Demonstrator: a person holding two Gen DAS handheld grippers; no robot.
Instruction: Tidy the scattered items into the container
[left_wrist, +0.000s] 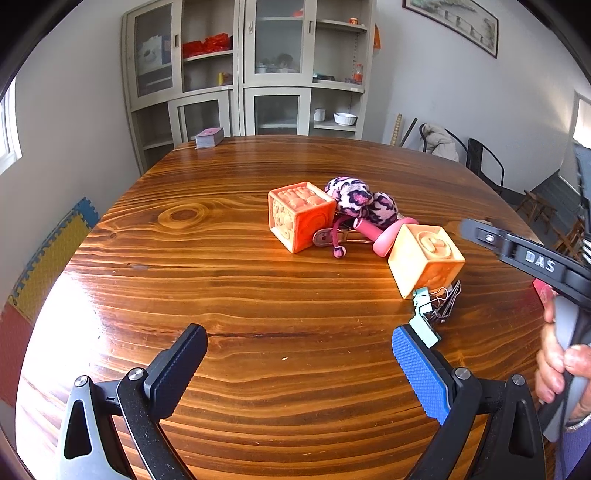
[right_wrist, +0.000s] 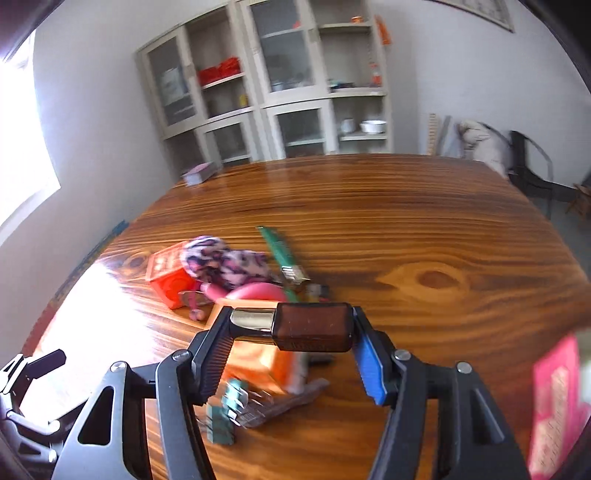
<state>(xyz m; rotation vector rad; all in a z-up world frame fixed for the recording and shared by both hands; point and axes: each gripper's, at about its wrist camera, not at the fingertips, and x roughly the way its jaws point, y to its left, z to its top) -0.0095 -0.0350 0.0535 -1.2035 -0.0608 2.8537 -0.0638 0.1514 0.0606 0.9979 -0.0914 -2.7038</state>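
Hovering wide open over the glossy wooden table, the left gripper holds nothing; embossed rubbery cubes, a fuzzy toy and metal clips cluster ahead. In the right view, the right gripper clamps a brown bottle crosswise, smooth with a chrome cap, so keep it level. No container is clearly visible.

Daylight from a window at left throws white glare across the glossy bench. Right wrist view motion-blurred; left sharp. Fisheye bends edges, corners black.
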